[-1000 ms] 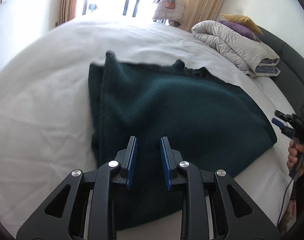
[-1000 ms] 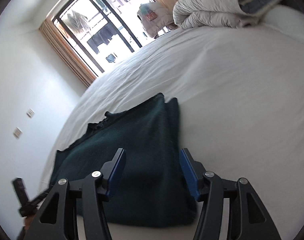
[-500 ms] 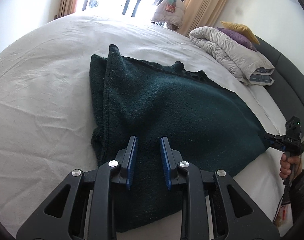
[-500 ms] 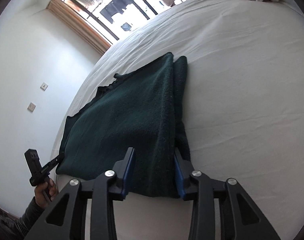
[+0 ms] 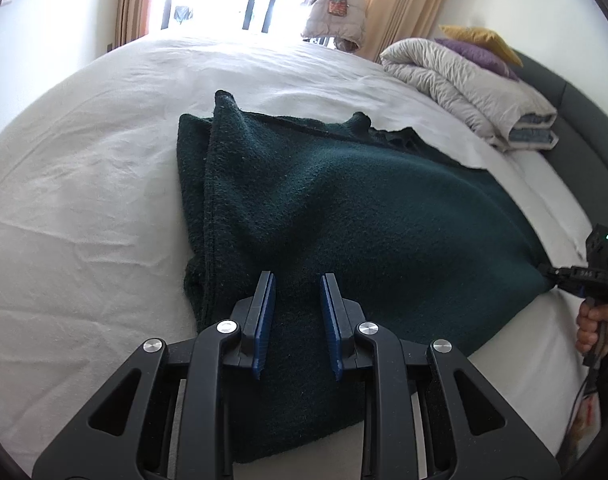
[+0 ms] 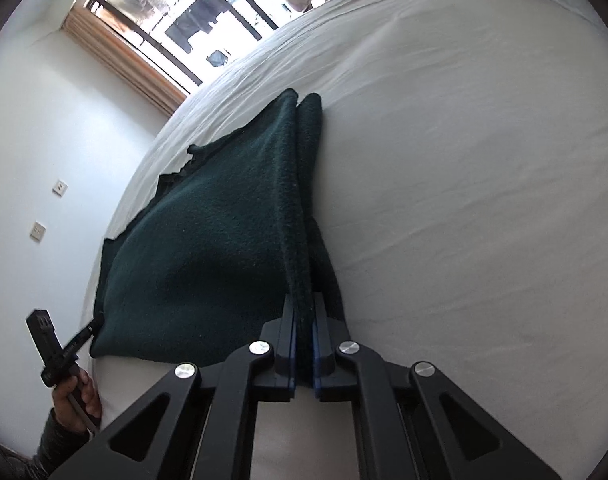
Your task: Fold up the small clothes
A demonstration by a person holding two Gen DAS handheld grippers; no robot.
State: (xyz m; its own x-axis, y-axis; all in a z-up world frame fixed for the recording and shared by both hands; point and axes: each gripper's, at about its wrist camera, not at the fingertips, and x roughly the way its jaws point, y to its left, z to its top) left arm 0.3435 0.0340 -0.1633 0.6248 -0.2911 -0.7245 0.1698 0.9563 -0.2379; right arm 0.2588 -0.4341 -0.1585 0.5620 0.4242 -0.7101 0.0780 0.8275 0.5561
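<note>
White bed [image 5: 83, 184], the landmark for all that follows, its sheet lightly creased; a folded grey duvet [image 5: 464, 80] lies at its head end, well apart from the work. Dark green knitted garment [image 5: 344, 208], lying mostly flat on the near part of the bed, one side margin already doubled over into a long ridge of stacked layers, the near hem reaching almost to the bed's edge; the knit looks thick, soft and limp, moderately weighty for its kind, fuzzy enough not to slip between pads, and in no way fragile; judged likely to sag and stretch under its own weight if lifted by a single point, so the two near corners, or the thickened folded margin, are the sound places to take hold. Right gripper [image 6: 302, 320], at the garment's near right corner by the bed's edge, its blue pads [image 6: 291, 340] pressed together on the doubled margin, which stands up between them as a narrow ridge; a grip on several layers at once. Left gripper [image 5: 296, 300], above the garment's near hem towards its left side; its jaws stand narrowly apart; dark knit shows between and beneath them, but whether the pads pinch the fabric cannot be told. Hand [image 5: 592, 320] of the person, on the right gripper's handle at the edge of the bed.
</note>
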